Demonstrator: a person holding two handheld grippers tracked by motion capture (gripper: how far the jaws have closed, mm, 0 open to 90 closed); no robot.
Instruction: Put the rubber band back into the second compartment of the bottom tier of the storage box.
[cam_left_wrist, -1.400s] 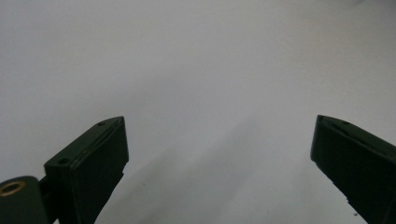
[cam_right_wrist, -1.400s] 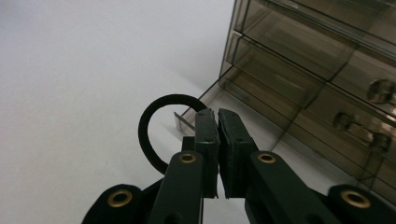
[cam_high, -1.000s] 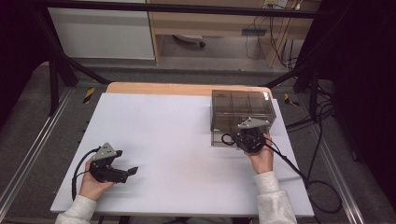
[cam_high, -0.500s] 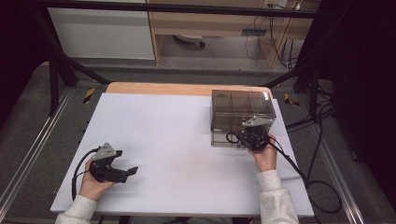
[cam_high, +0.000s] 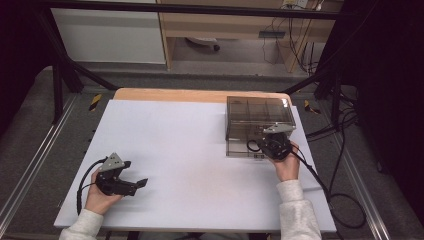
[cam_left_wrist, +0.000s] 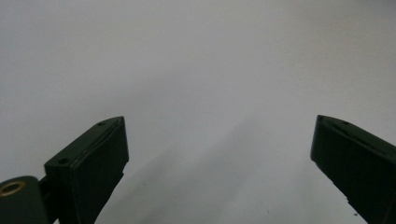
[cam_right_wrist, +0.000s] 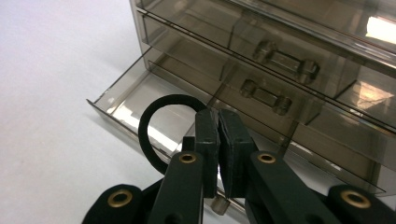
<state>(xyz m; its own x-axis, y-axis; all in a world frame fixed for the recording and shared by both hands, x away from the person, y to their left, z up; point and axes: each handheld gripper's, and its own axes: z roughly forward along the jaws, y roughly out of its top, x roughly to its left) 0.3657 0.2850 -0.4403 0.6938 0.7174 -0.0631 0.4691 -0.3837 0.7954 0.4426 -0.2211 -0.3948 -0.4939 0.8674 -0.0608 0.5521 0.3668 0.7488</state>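
A smoked see-through drawer chest (cam_high: 257, 117) stands at the right of the white table. Its bottom drawer (cam_right_wrist: 122, 100) is pulled out; the two drawers above it, each with a handle (cam_right_wrist: 286, 63), are pushed in. My right gripper (cam_right_wrist: 218, 114) is shut on a black ring (cam_right_wrist: 145, 122), which loops out to the left of the jaws just over the drawer's front edge. In the high view the right gripper (cam_high: 270, 145) sits at the chest's front with the ring (cam_high: 251, 145) beside it. My left gripper (cam_high: 134, 173) rests low at the near left, open (cam_left_wrist: 219, 135), nothing between its jaws.
The white sheet (cam_high: 190, 135) covers the table, with a wooden strip (cam_high: 190, 95) along the far edge. Black cables (cam_high: 340, 200) trail off the right side. A dark frame and a shelf unit stand beyond the table.
The right gripper has edged very slightly to the right with the ring still pinched. The left hand has stayed where it was.
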